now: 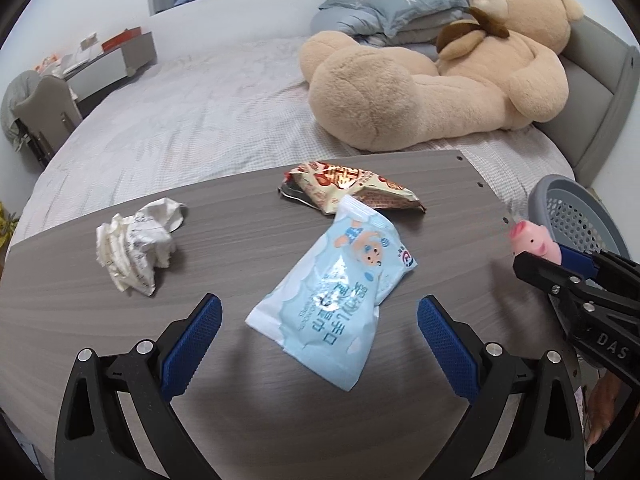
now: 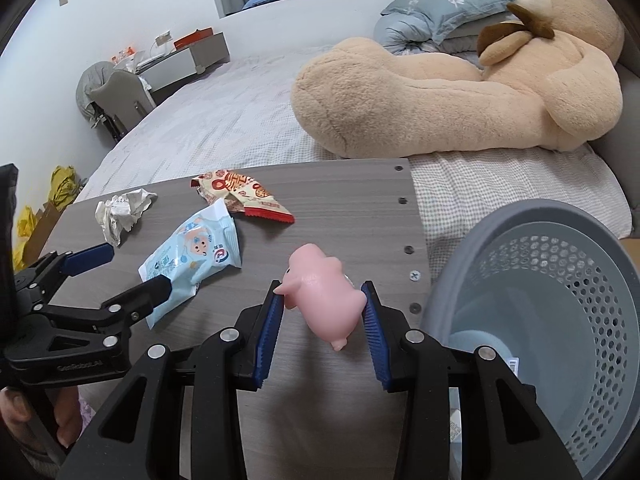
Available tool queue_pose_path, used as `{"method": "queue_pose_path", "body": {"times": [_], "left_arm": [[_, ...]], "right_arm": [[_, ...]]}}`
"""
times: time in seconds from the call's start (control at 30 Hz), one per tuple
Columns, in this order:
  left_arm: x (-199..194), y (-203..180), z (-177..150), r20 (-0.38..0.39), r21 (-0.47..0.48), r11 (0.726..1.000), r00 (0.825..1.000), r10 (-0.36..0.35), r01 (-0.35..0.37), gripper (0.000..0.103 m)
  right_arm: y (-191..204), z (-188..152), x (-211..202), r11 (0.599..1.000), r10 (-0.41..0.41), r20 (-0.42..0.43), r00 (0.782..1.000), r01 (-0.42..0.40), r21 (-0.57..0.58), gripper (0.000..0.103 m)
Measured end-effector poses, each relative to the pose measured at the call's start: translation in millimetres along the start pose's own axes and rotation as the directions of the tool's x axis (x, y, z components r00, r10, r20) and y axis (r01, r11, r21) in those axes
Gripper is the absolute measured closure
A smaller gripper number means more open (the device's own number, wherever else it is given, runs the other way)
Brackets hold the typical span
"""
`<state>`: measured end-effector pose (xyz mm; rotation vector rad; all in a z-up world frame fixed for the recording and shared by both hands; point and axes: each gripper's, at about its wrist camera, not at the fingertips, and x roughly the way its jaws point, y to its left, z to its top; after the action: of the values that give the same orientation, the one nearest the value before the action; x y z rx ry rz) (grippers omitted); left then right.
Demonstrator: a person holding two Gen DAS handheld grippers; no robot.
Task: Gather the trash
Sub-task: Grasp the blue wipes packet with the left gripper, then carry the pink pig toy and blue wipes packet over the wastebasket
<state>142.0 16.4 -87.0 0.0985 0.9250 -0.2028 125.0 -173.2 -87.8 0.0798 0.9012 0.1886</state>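
My right gripper (image 2: 323, 312) is clamped on the pink pig (image 2: 322, 292), both blue pads pressing its sides, snout pointing left and far. The pig hangs above the near right part of the board (image 2: 352, 208), close to the edge with the row of holes. Just right of that edge sits the grey bin (image 2: 532, 216), mesh walls, mouth towards me, something pale lying at its bottom.

My left gripper (image 1: 319, 330) has its jaws wide apart, nothing pinched. The blue pack (image 1: 332, 292) lies flat on the board between and just beyond the two pads; the near end of the pack reaches into the gap, but in the left view neither pad touches it. From the right view one finger overlaps the pack's near corner, and I can't tell whether that is contact.

Further out on the board: the snack wrapper (image 1: 352, 188), red and cream, with the pack's far end lying over its near edge. Off to the left, well apart from both, the crumpled paper (image 1: 138, 244).

Beyond the board there's the bed (image 1: 200, 112), with the big teddy (image 1: 440, 80) sprawled on the right side against the pillows (image 1: 392, 8).
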Motion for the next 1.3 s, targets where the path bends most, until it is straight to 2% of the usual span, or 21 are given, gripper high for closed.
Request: {"method": "queue_pose_path", "body": {"times": [0.3,0.67,0.9,1.0,1.3], "left_arm": [[28.4,-6.2,6.4,-0.052,0.067,0.998,0.999,-0.013,0.016,0.007],[47.9,-3.4,12.3,-0.085,0.046,0.998,0.995,-0.049,0.053,0.008],[43.8,-4.2,12.5,-0.058,0.059,0.997,0.998,-0.039,0.042,0.035],[40.3,-2.6,10.3,-0.054,0.045,0.998,0.998,-0.039,0.041,0.039],[16.2,0.0,-8.1,-0.032,-0.002,1.000,0.999,-0.022,0.022,0.040]], "right_arm": [[-8.2,-1.4,0.6,0.999,0.015,-0.002,1.000,-0.015,0.029,0.065],[-11.3,-0.9,6.0,0.999,0.017,-0.014,1.000,-0.017,0.044,0.065],[-10.3,-0.8,6.9,0.999,0.022,-0.016,1.000,-0.021,0.044,0.065],[-9.3,-1.4,5.9,0.999,0.023,-0.013,1.000,-0.022,0.042,0.065],[-5.1,-4.8,1.1,0.999,0.032,-0.011,0.999,-0.032,0.039,0.065]]}}
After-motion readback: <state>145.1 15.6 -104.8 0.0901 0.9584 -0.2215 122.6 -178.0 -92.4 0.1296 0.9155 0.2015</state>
